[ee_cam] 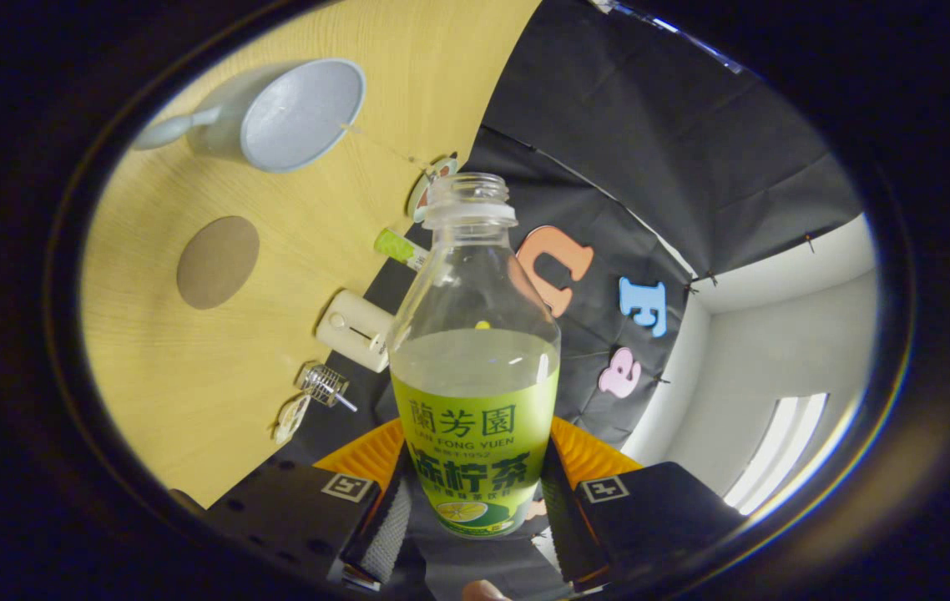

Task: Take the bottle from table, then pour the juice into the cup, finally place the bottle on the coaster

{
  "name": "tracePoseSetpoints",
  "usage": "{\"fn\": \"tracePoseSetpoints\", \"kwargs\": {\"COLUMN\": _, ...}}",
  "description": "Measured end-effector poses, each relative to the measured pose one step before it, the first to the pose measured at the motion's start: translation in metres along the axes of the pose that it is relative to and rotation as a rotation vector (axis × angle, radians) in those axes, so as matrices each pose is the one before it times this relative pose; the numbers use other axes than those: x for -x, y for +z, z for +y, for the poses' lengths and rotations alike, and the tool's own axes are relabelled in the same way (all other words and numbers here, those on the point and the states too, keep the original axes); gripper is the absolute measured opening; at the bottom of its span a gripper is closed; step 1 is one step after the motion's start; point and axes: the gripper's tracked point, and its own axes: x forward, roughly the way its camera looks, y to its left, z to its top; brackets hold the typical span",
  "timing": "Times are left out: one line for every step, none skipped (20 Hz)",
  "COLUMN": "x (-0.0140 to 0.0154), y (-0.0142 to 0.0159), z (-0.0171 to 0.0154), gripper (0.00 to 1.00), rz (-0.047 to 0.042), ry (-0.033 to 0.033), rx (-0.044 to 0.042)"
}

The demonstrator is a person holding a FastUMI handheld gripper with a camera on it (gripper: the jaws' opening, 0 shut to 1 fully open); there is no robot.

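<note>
My gripper (pixel 475 501) is shut on an uncapped clear bottle (pixel 475 367) with a green label, roughly half full of pale juice. Both fingers press on its lower sides. The bottle is lifted off the wooden table (pixel 191 392) and the whole view is rolled sideways, so it is held tilted. A light blue cup (pixel 291 113) with a handle stands on the table, far beyond the bottle's mouth and off to its left. A round brown coaster (pixel 218 261) lies flat on the table between the cup and my fingers.
Along the table's edge by the black cloth wall lie a cream box-shaped device (pixel 356 330), a small wire whisk-like tool (pixel 326 386), a green tube (pixel 398 247) and a round disc (pixel 433 179). A white wall and window lie past the cloth.
</note>
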Motion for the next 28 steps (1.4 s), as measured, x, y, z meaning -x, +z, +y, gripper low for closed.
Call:
{"fn": "tracePoseSetpoints", "kwargs": {"x": 0.00121, "y": 0.00001, "z": -0.00038, "gripper": 0.76, "rz": -0.00086, "ry": -0.00136, "rx": 0.00383}}
{"fn": "tracePoseSetpoints", "kwargs": {"x": 0.00114, "y": 0.00101, "z": -0.00028, "gripper": 0.76, "rz": -0.00061, "ry": -0.00155, "rx": 0.0041}}
{"fn": "tracePoseSetpoints", "kwargs": {"x": 0.00026, "y": 0.00079, "z": -0.00043, "gripper": 0.76, "rz": -0.00201, "ry": -0.0018, "rx": 0.00352}}
{"fn": "tracePoseSetpoints", "kwargs": {"x": -0.00036, "y": -0.00013, "z": 0.00026, "gripper": 0.76, "rz": -0.00188, "ry": 0.00019, "rx": 0.00278}}
{"fn": "tracePoseSetpoints", "kwargs": {"x": 0.00013, "y": 0.00094, "z": -0.00021, "gripper": 0.76, "rz": -0.00568, "ry": 0.00133, "rx": 0.00381}}
{"fn": "tracePoseSetpoints", "kwargs": {"x": -0.00033, "y": 0.00008, "z": -0.00076, "gripper": 0.76, "rz": -0.00053, "ry": -0.00177, "rx": 0.00368}}
{"fn": "tracePoseSetpoints", "kwargs": {"x": 0.00057, "y": 0.00046, "z": -0.00023, "gripper": 0.76, "rz": -0.00255, "ry": -0.00068, "rx": 0.00077}}
{"fn": "tracePoseSetpoints", "kwargs": {"x": -0.00134, "y": 0.00036, "z": -0.00007, "gripper": 0.76, "rz": -0.00227, "ry": 0.00024, "rx": 0.00108}}
{"fn": "tracePoseSetpoints", "kwargs": {"x": 0.00074, "y": 0.00002, "z": 0.00023, "gripper": 0.76, "rz": -0.00096, "ry": -0.00099, "rx": 0.00224}}
{"fn": "tracePoseSetpoints", "kwargs": {"x": 0.00029, "y": 0.00033, "z": -0.00064, "gripper": 0.76, "rz": -0.00262, "ry": -0.00084, "rx": 0.00153}}
{"fn": "tracePoseSetpoints", "kwargs": {"x": -0.00066, "y": -0.00023, "z": 0.00009, "gripper": 0.76, "rz": -0.00072, "ry": -0.00083, "rx": 0.00039}}
{"fn": "tracePoseSetpoints", "kwargs": {"x": -0.00061, "y": 0.00017, "z": -0.00004, "gripper": 0.76, "rz": -0.00106, "ry": 0.00023, "rx": -0.00025}}
{"fn": "tracePoseSetpoints", "kwargs": {"x": -0.0002, "y": -0.0001, "z": -0.00005, "gripper": 0.76, "rz": -0.00077, "ry": -0.0002, "rx": 0.0008}}
{"fn": "tracePoseSetpoints", "kwargs": {"x": -0.00026, "y": 0.0005, "z": -0.00078, "gripper": 0.76, "rz": -0.0012, "ry": 0.00032, "rx": 0.00045}}
{"fn": "tracePoseSetpoints", "kwargs": {"x": -0.00023, "y": -0.00013, "z": -0.00008, "gripper": 0.76, "rz": -0.00069, "ry": 0.00043, "rx": 0.00115}}
{"fn": "tracePoseSetpoints", "kwargs": {"x": 0.00067, "y": 0.00035, "z": -0.00064, "gripper": 0.76, "rz": -0.00168, "ry": -0.00219, "rx": 0.0004}}
{"fn": "tracePoseSetpoints", "kwargs": {"x": 0.00055, "y": -0.0001, "z": 0.00036, "gripper": 0.76, "rz": -0.00109, "ry": -0.00007, "rx": -0.00209}}
{"fn": "tracePoseSetpoints", "kwargs": {"x": -0.00049, "y": 0.00031, "z": 0.00024, "gripper": 0.76, "rz": -0.00092, "ry": -0.0003, "rx": -0.00369}}
{"fn": "tracePoseSetpoints", "kwargs": {"x": 0.00046, "y": -0.00017, "z": 0.00053, "gripper": 0.76, "rz": 0.00033, "ry": -0.00058, "rx": -0.00245}}
{"fn": "tracePoseSetpoints", "kwargs": {"x": -0.00021, "y": 0.00024, "z": -0.00027, "gripper": 0.76, "rz": 0.00066, "ry": -0.00075, "rx": -0.00276}}
{"fn": "tracePoseSetpoints", "kwargs": {"x": -0.00039, "y": 0.00041, "z": 0.00078, "gripper": 0.76, "rz": -0.00019, "ry": 0.00143, "rx": -0.00847}}
{"fn": "tracePoseSetpoints", "kwargs": {"x": 0.00059, "y": -0.00023, "z": 0.00278, "gripper": 0.76, "rz": 0.00152, "ry": 0.0072, "rx": -0.0148}}
{"fn": "tracePoseSetpoints", "kwargs": {"x": 0.00115, "y": 0.0005, "z": 0.00274, "gripper": 0.76, "rz": -0.00049, "ry": 0.00589, "rx": -0.01546}}
{"fn": "tracePoseSetpoints", "kwargs": {"x": 0.00069, "y": -0.00016, "z": 0.00167, "gripper": 0.76, "rz": -0.00059, "ry": 0.00201, "rx": -0.01242}}
{"fn": "tracePoseSetpoints", "kwargs": {"x": 0.00001, "y": 0.00017, "z": 0.00143, "gripper": 0.76, "rz": -0.0007, "ry": 0.00228, "rx": -0.01357}}
{"fn": "tracePoseSetpoints", "kwargs": {"x": 0.00128, "y": 0.00216, "z": 0.002, "gripper": 0.76, "rz": 0.00046, "ry": 0.01059, "rx": -0.01745}}
{"fn": "tracePoseSetpoints", "kwargs": {"x": 0.00165, "y": 0.00084, "z": 0.00209, "gripper": 0.76, "rz": 0.00249, "ry": 0.01507, "rx": -0.02408}}
{"fn": "tracePoseSetpoints", "kwargs": {"x": -0.00128, "y": 0.00042, "z": 0.00275, "gripper": 0.76, "rz": 0.00578, "ry": 0.01441, "rx": -0.02597}}
